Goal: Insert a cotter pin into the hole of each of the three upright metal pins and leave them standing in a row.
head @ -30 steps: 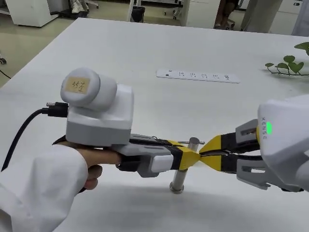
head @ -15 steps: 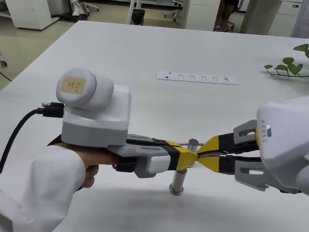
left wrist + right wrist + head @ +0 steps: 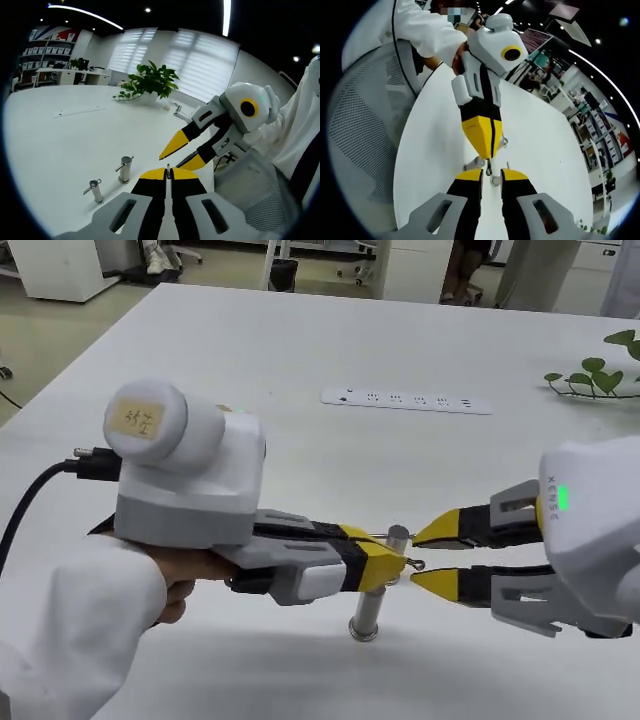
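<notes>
Both right gripper [image 3: 414,558] jaws have just opened, releasing the cotter pin [image 3: 411,563]; the left gripper [image 3: 385,562] clenches its tip, so this metal pin [image 3: 369,612] seems threaded

We find one metal pin [image 3: 371,608] standing upright on the worktop [image 3: 300,360]. The left gripper [image 3: 399,562] is at the pin's top, jaws closed on a cotter pin [image 3: 413,564]. The right gripper [image 3: 416,558] is just beside the pin on the opposite side, jaws apart.
</notes>
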Motion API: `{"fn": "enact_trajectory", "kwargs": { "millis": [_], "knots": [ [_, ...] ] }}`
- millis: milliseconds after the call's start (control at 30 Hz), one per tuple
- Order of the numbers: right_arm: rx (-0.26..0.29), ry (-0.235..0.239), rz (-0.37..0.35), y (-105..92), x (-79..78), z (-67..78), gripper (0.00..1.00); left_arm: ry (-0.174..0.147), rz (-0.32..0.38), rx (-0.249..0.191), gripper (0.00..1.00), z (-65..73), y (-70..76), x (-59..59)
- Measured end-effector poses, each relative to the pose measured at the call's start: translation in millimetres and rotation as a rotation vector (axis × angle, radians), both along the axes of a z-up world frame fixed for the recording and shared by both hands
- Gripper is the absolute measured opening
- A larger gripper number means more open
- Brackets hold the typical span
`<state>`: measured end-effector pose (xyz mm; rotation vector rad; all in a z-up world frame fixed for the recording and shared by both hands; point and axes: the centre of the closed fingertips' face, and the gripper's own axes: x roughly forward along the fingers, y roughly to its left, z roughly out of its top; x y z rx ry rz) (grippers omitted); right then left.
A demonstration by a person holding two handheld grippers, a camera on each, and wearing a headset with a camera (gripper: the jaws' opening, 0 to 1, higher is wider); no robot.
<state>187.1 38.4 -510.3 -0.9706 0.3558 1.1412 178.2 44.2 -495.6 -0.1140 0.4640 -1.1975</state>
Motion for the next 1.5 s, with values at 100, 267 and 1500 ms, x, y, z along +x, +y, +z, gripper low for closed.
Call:
{"fn": "enact_trajectory", "kwargs": {
  "millis": [100, 267, 1500],
  "knots": [
    [0.006, 0.049, -0.032, -5.3, 0.2, -2.6, 0.18, -0.036, -0.021, 0.011, 0.00, 0.5, 0.1, -3.0],
    [0.065, 0.162, -0.045, -4.7, -3.9, -4.2, 0.20, -0.196, -0.114, 0.080, 0.00, -2.5, 0.1, -9.3],
    [0.129, 0.415, 0.072, 1.5, -43.5, -14.5, 0.00, -0.292, -0.284, 0.146, 0.00, -15.7, -2.4, -29.9]
  ]
}}
